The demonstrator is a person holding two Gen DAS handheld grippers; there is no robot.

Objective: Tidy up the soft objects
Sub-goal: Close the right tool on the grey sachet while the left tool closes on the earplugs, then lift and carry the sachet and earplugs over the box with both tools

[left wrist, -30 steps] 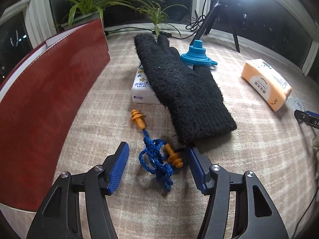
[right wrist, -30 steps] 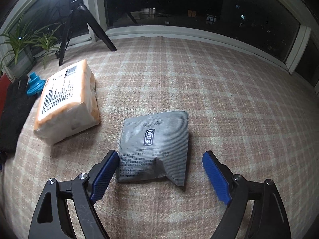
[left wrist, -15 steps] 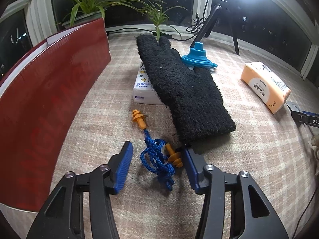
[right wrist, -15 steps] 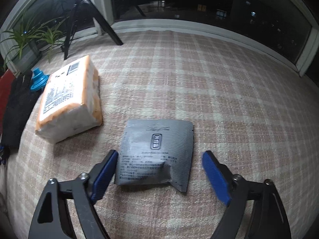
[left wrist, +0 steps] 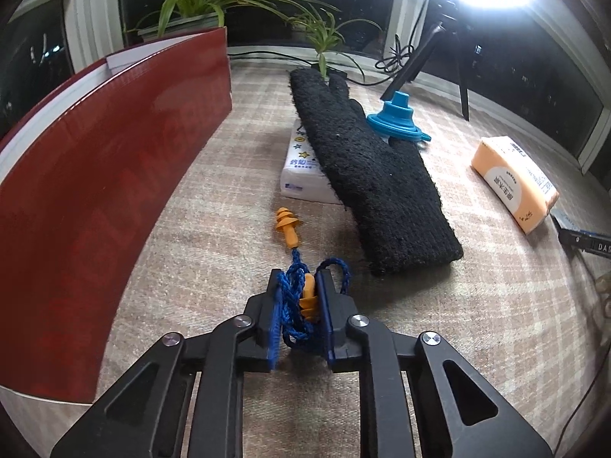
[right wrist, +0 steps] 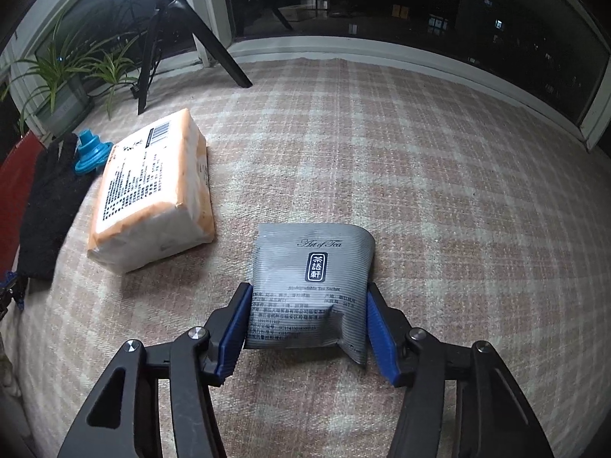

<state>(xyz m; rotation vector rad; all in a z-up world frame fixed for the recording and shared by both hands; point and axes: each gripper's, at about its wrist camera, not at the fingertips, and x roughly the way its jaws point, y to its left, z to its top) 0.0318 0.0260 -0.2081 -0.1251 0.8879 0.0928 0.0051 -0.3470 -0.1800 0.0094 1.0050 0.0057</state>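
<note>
Left wrist view, left hand-held gripper [left wrist: 299,297] pinching corded earplugs [left wrist: 296,290], right hand-held gripper [right wrist: 307,328] squeezing tea sachet [right wrist: 311,278]

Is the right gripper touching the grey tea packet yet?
Touching. The right wrist view shows the right gripper with both blue pads pressed against the sides of the grey tea packet, which bows between them.

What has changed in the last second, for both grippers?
The left gripper closed on the corded earplugs; one orange plug still lies free on the cloth. The right gripper closed on the grey tea sachet, bowing its sides. The black glove, blue funnel and orange tissue pack stayed put.
</note>
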